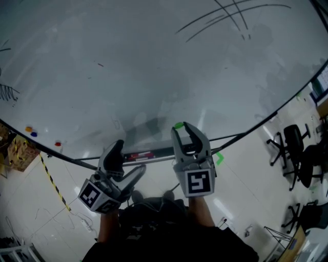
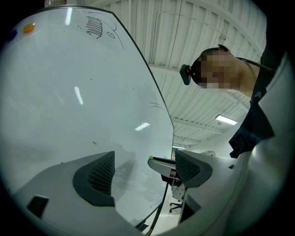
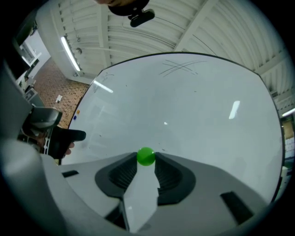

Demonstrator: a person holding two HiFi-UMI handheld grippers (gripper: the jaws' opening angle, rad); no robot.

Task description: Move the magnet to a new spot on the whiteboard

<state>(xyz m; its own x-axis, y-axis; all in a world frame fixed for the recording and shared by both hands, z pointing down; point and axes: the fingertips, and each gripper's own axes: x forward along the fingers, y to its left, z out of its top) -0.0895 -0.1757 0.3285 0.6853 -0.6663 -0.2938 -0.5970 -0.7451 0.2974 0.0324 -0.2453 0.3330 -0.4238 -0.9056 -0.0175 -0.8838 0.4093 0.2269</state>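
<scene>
The person stands close to the whiteboard [image 1: 128, 61], a gripper in each hand, both raised toward its lower edge. The right gripper [image 3: 146, 159] is clenched on the small green magnet [image 3: 146, 156]. The ball sits right at the tips of the jaws, with a dark ribbed pad pressing on either side of it. From the head view the magnet is low on the board, around the middle of its bottom edge and just above the tray [image 1: 154, 152] that runs along that edge. It is right up against the white surface, but I can't tell whether it touches.

The left gripper [image 2: 143, 171] is beside the right one, to its left and a little lower. Its jaws are spread wide with nothing between them; only the board and the room show through the gap.

Near the board's lower left corner are three other small magnets. The orange magnet [image 1: 28, 129] and the blue magnet [image 1: 34, 134] are close together, and the red magnet [image 1: 58, 144] is a bit further along the edge. Crossed pen strokes [image 1: 230, 15] mark the top of the board. Off past the right edge, black office chairs [image 1: 294, 146] stand on the floor.
</scene>
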